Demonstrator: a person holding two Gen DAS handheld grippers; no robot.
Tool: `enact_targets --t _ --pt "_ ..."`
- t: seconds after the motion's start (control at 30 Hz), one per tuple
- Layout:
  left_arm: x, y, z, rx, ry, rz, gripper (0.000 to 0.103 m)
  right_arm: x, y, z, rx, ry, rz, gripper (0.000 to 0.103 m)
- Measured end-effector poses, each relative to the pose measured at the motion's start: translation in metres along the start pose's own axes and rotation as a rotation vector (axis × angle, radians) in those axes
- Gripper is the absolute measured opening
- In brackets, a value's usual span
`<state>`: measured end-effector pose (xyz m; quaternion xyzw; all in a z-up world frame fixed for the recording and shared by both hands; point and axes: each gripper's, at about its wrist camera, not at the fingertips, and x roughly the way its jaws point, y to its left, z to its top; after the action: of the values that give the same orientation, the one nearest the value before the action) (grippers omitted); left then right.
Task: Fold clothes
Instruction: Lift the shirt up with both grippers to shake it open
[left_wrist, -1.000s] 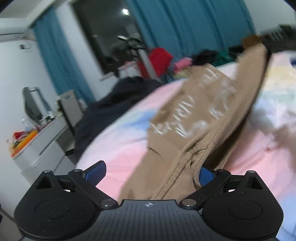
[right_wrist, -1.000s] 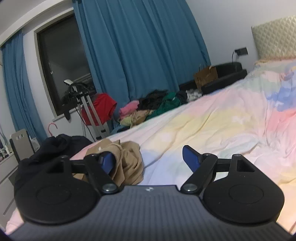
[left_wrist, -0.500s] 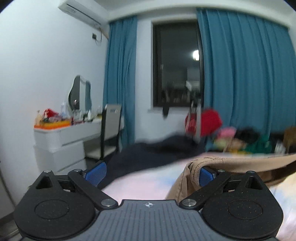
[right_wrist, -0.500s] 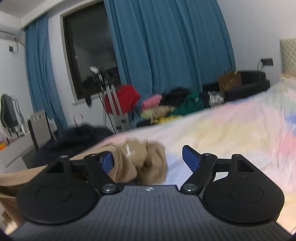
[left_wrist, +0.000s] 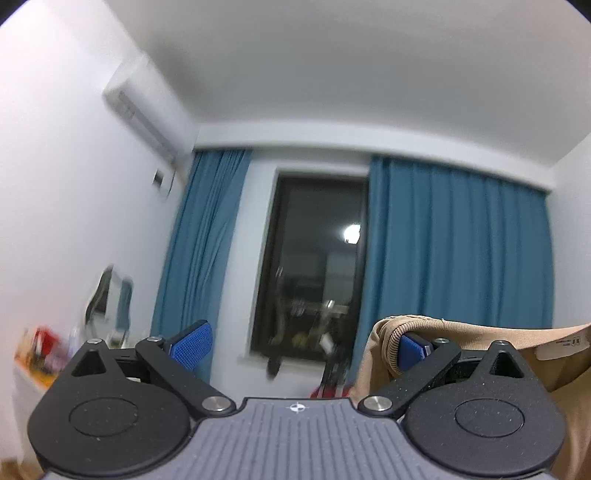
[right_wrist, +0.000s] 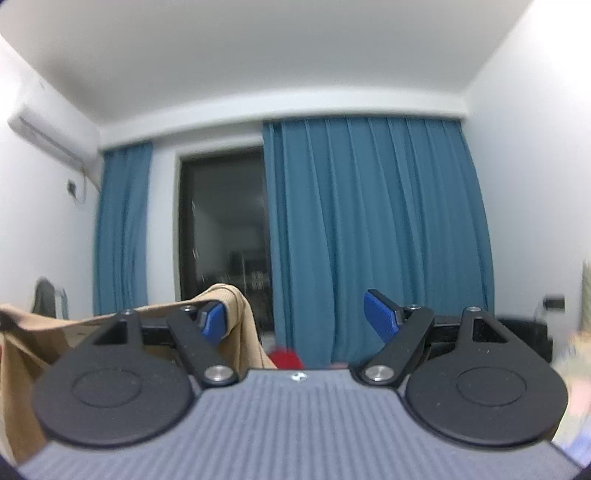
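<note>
You have the tan shirt (left_wrist: 480, 343) hooked over one finger of each wide-open gripper, left (left_wrist: 299, 347) and right (right_wrist: 295, 317), held up high between them; no fold is made yet.

Both views are evenly lit by cool indoor light, with soft, faint shadows. The white ceiling (left_wrist: 332, 74) reads as flat grey. The window (left_wrist: 314, 266) is black, with one small bright reflection in the glass. Fisheye bending bows the blue curtains (right_wrist: 369, 229) and darkens the frame corners. Motion blur smears the wall air conditioner (left_wrist: 144, 107) and the clutter at far left; the near black tool bodies stay sharp.
</note>
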<state>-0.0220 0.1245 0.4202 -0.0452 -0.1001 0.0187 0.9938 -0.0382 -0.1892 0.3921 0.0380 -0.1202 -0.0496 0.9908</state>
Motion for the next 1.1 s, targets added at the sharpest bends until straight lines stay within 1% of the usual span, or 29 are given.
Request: enact_targets --t 0.03,0.1,0.17,0.2,0.27,0.3,0.37,0.4,0.5,0.63,0.7,0.8,0.87,0.97,1.1 --pt "-0.003 0.0 0.021 -0.007 -0.009 -0.013 0.101 -0.006 0.001 0.019 -0.009 -0.019 0.001 0.078" --pt "-0.006 0.001 0.055 -0.034 0.004 -0.052 0.102 -0.015 0.002 0.053 -0.018 -0.041 0.006 0.079" --pt "-0.008 0.001 0.081 -0.054 0.027 -0.101 0.102 -0.018 0.001 0.078 -0.015 -0.036 0.007 0.079" --pt "-0.008 0.0 0.088 -0.055 0.036 -0.115 0.102 -0.02 -0.001 0.087 -0.015 -0.027 0.008 0.079" --pt "-0.006 -0.002 0.092 -0.051 0.055 -0.134 0.103 -0.019 -0.006 0.088 -0.007 0.004 0.012 0.079" --pt "-0.002 -0.002 0.087 -0.051 0.072 -0.143 0.103 -0.018 -0.008 0.087 -0.003 0.02 0.014 0.079" --pt "0.011 -0.001 0.07 -0.053 0.116 -0.156 0.103 -0.014 -0.012 0.081 0.007 0.059 0.015 0.079" --pt "0.019 -0.001 0.058 -0.054 0.144 -0.161 0.103 -0.007 -0.013 0.07 0.008 0.085 0.011 0.079" --pt "0.059 -0.002 0.009 -0.05 0.229 -0.159 0.103 0.021 -0.016 0.028 -0.008 0.158 -0.009 0.079" --pt "0.133 -0.007 -0.068 -0.039 0.327 -0.135 0.103 0.077 -0.025 -0.038 -0.008 0.265 -0.029 0.079" --pt "0.166 -0.015 -0.107 -0.043 0.34 -0.121 0.103 0.112 -0.031 -0.073 0.0 0.307 -0.039 0.079" --pt "0.227 -0.033 -0.168 -0.029 0.342 -0.098 0.103 0.166 -0.039 -0.123 -0.003 0.337 -0.068 0.079" --pt "0.27 -0.049 -0.219 -0.01 0.37 -0.074 0.103 0.209 -0.043 -0.162 -0.024 0.361 -0.088 0.079" --pt "0.344 -0.07 -0.305 0.008 0.455 -0.061 0.103 0.274 -0.057 -0.236 -0.049 0.427 -0.117 0.078" --pt "0.432 -0.085 -0.43 0.068 0.576 -0.066 0.103 0.352 -0.081 -0.352 -0.036 0.551 -0.134 0.078"
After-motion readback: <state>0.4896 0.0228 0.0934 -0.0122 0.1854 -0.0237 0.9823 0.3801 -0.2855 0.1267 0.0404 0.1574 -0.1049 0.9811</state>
